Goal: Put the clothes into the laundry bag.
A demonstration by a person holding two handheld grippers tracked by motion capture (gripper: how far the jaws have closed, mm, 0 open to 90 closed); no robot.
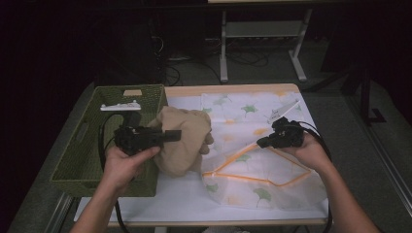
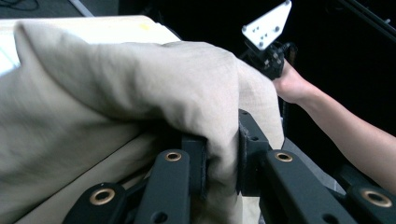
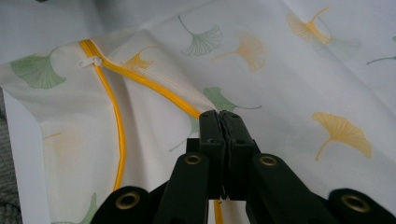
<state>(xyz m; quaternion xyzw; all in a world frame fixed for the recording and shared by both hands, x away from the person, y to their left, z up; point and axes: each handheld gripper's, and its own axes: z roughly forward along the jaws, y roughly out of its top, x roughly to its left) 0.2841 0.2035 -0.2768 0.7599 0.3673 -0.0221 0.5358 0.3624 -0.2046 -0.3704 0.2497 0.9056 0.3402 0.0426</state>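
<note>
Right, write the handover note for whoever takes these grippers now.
Left gripper: shut on a fold of the beige cloth, held between the green basket and the bag.
Right gripper: shut on the yellow zipper edge of the ginkgo-print laundry bag, holding its mouth up.
Done: cloth out of the basket, bag unzipped.
Left: likely push the cloth into the bag and zip it.

Layout: basket left, bundle middle, bag right.
We're seeing the basket (image 1: 87, 145) sitting at the table's (image 1: 194, 201) left, the cloth bundle (image 1: 182, 138) lying just right of it, the zippered bag (image 1: 252, 145) spreading right, under the bundle's edge.
</note>
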